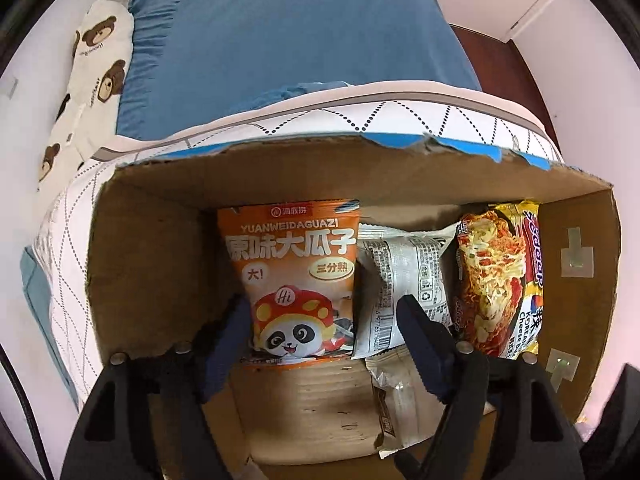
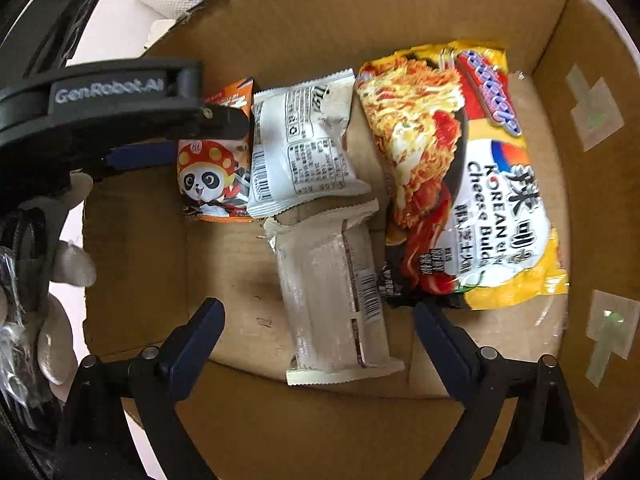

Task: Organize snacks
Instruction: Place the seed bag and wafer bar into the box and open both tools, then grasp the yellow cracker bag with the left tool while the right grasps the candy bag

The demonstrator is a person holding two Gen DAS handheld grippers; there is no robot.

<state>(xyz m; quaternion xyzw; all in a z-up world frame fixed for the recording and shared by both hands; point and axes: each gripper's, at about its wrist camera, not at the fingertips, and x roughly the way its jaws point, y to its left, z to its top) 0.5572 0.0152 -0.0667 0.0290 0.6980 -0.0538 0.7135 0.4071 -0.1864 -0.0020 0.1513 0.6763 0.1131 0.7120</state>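
Note:
An open cardboard box (image 1: 152, 248) (image 2: 304, 32) holds several snack packs. An orange sunflower-seed bag with a panda (image 1: 294, 280) (image 2: 208, 172) stands at the left. A white packet (image 1: 404, 276) (image 2: 300, 144) lies beside it. A beige packet (image 1: 394, 396) (image 2: 336, 292) lies in front. A yellow Korean cheese noodle pack (image 1: 498, 276) (image 2: 460, 176) is at the right. My left gripper (image 1: 320, 320) is open, its fingers either side of the orange bag's lower part. My right gripper (image 2: 316, 320) is open above the beige packet. The left gripper (image 2: 120, 120) also shows in the right wrist view.
The box sits against a bed with a blue cover (image 1: 280, 28) and a quilted white mattress edge (image 1: 360, 116). A bear-print pillow (image 1: 96, 64) lies at the left. Tape patches (image 2: 596, 112) mark the box's right wall. A gloved hand (image 2: 68, 264) holds the left gripper.

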